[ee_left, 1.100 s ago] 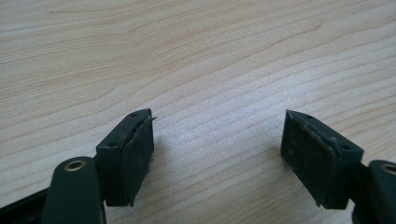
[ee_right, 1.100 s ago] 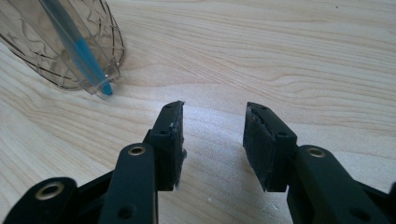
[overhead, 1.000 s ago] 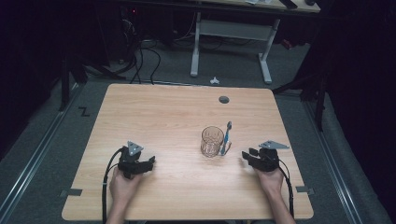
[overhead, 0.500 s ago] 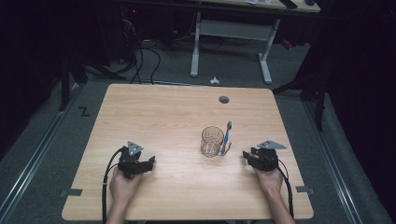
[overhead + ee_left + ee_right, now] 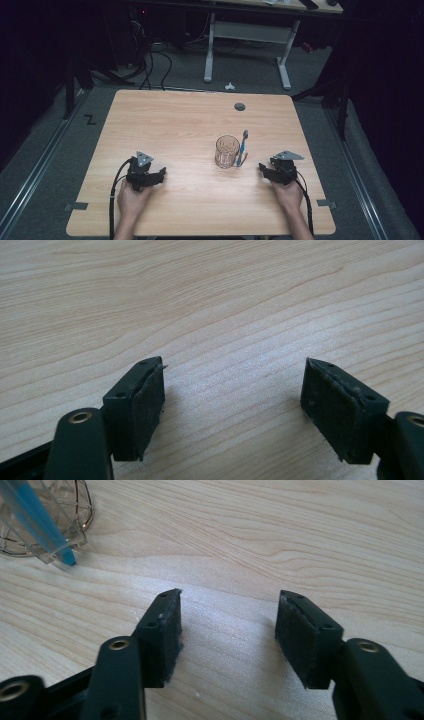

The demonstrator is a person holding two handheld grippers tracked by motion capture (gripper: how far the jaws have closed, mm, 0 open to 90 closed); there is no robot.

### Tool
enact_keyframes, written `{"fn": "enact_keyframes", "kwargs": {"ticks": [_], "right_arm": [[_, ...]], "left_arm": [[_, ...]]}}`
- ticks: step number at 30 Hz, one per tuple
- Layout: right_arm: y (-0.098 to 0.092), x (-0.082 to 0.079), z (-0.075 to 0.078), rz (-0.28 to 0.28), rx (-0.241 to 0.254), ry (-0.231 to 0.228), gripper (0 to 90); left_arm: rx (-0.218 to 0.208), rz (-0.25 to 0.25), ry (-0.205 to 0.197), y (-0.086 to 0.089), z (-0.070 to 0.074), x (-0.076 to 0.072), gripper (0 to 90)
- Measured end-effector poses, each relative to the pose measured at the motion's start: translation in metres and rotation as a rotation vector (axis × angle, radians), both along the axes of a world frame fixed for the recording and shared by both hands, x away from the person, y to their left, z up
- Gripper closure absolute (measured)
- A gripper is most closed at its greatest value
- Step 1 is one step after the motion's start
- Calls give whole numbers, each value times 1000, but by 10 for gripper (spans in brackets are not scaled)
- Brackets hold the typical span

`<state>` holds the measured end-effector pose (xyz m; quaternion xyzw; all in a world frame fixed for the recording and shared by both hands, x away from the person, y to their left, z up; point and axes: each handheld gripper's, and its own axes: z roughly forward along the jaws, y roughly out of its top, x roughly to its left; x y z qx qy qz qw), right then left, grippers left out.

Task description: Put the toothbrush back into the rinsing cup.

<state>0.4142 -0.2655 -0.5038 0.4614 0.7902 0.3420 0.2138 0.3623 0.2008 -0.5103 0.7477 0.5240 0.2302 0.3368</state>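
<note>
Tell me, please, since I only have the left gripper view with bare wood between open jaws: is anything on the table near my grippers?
Observer: Yes, a clear glass stands upright on the table, between the two grippers and nearer the right one.
Operator: Is anything with the glass?
Observer: A blue toothbrush lies beside it on its right; whether they touch I cannot tell.
Operator: How is the right gripper?
Observer: It is open and holds nothing, with the toothbrush's handle end at the upper left of the right gripper view.
</note>
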Motion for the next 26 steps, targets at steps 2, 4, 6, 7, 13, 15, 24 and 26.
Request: {"fn": "enact_keyframes", "kwargs": {"ticks": [2,4,6,7,13,15,24,26], "right_arm": [[0,-1,0,-10,-1,1,414],[0,-1,0,-13,-2,1,407],[0,-1,0,-14,-2,1,405],[0,-1,0,-16,-1,2,403],[0,-1,0,-17,-1,3,398],[0,-2,0,-18,-1,4,397],[0,-2,0,-16,-1,4,393],[0,-2,0,-16,-1,4,392]], "left_arm": [[0,0,0,0,0,0,262],[0,0,0,0,0,0,262],[-1,0,0,0,0,0,262],[0,0,1,0,0,0,262],[0,0,0,0,0,0,263],[0,0,0,0,0,0,263],[0,0,0,0,0,0,263],[-1,0,0,0,0,0,263]]}}
